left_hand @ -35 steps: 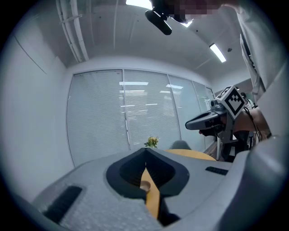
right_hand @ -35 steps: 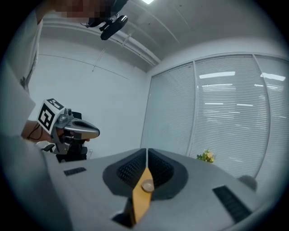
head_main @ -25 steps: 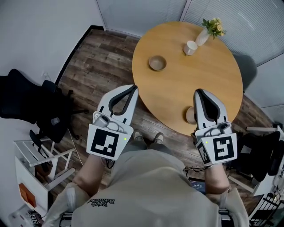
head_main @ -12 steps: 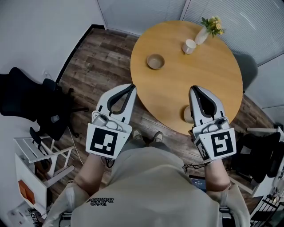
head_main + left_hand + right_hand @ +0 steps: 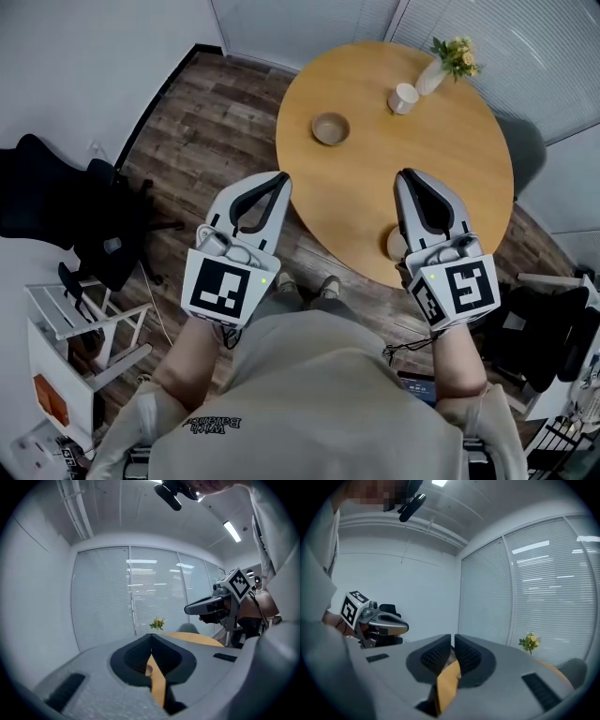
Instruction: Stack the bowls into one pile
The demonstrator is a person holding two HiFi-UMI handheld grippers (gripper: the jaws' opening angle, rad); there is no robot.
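On the round wooden table [image 5: 441,178] a tan bowl [image 5: 330,128] stands at the far left. A second pale bowl [image 5: 396,244] sits at the near edge, mostly hidden under my right gripper [image 5: 406,174]. That gripper hovers over the table's near edge, its jaws shut with nothing between them. My left gripper [image 5: 282,177] hangs off the table's left side above the floor, also shut and empty. In the left gripper view the left gripper [image 5: 151,636] shows its tips meeting, with a sliver of table [image 5: 158,686] and the tan bowl [image 5: 149,669] behind them. In the right gripper view the right gripper [image 5: 453,636] shows pads almost touching.
A small white cup [image 5: 404,97] and a vase of yellow flowers [image 5: 441,66] stand at the table's far side. Black office chairs [image 5: 56,206] and a white rack [image 5: 84,328] are at the left. More chairs [image 5: 553,328] crowd the right. A grey chair [image 5: 521,141] sits behind the table.
My right gripper has edged forward and a little left over the table's near edge, covering more of the near bowl. The left gripper has stayed where it was.
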